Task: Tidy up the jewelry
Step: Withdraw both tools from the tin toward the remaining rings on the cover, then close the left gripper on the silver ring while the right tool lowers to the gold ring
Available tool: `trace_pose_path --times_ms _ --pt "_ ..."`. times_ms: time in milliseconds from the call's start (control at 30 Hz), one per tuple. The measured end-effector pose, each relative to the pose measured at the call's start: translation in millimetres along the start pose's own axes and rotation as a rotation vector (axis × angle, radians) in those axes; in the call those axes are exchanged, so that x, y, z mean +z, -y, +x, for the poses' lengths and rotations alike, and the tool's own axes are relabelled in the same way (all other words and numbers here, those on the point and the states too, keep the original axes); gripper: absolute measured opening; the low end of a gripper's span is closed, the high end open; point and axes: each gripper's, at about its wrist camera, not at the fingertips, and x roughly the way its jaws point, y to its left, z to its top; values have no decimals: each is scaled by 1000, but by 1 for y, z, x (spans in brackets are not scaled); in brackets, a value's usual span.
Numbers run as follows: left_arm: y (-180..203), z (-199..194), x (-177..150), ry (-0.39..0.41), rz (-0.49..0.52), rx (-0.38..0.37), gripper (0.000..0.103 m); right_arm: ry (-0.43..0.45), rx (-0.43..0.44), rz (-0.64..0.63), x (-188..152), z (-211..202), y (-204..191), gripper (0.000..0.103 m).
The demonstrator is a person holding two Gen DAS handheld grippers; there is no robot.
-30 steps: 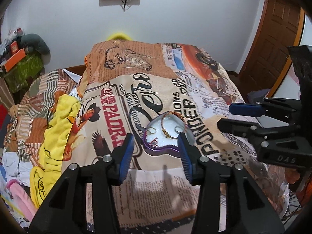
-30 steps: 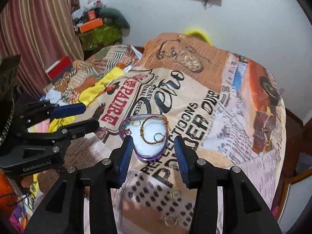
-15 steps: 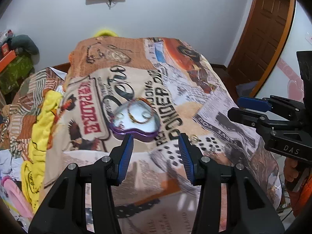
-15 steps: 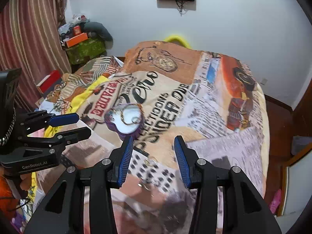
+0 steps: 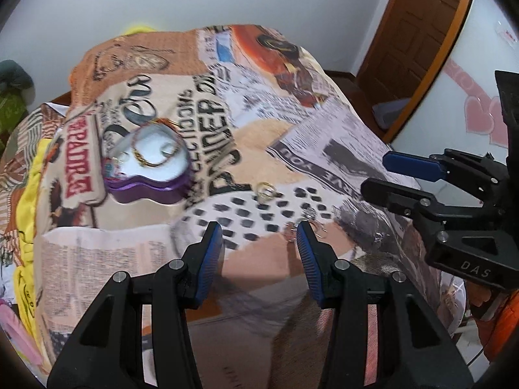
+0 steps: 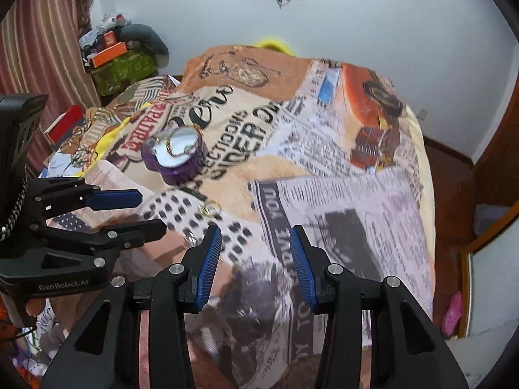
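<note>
**Both grippers swing away from the jewelry box toward the loose rings**

The purple heart-shaped jewelry box, which sat right between the left gripper's fingers a second ago, now lies up and to the left in that view, well beyond the fingertips. It rests on the printed blanket toward the bed's left side, with a gold chain bracelet and small rings on its white inside. In the right wrist view the box has likewise slid from between the fingers to the upper left.

Loose rings have come into reach: a gold ring lies on the blanket's black-dotted patch, and silvery rings, blurred, lie just beside the left gripper's right fingertip.

The left gripper stands partly spread with only blanket between its blue pads, grasping nothing. The right gripper is likewise parted and empty, over the newspaper print nearer the bed's right edge.
</note>
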Motion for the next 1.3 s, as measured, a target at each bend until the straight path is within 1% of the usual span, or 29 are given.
trace_pose_path --times_ms 267,400,533,633,700,733,900,1000,1167,1300 --pt "21 22 -2 -42 36 -37 47 -36 -2 49 -12 10 16 40" --pt "27 28 -2 -32 48 -26 47 -41 9 65 -13 11 20 40" --pt "28 31 -1 -26 45 -39 47 -46 20 63 -14 13 19 40" --pt "30 32 -1 -18 53 -35 40 -45 23 55 -14 14 17 40" --pt "31 33 -2 -16 64 -34 29 -44 26 49 -14 15 15 40" --pt "32 33 -2 -16 67 -35 29 -42 29 44 -14 15 13 40" --pt "30 32 -2 -2 61 -45 29 -35 39 34 -13 16 9 40" --pt "25 25 -2 19 49 -46 29 -34 45 32 -12 18 8 40" --pt "10 7 1 74 23 -16 29 -44 67 32 -10 25 3 40" --pt "-6 -1 2 93 -5 1 29 -64 91 26 -7 35 -4 40"
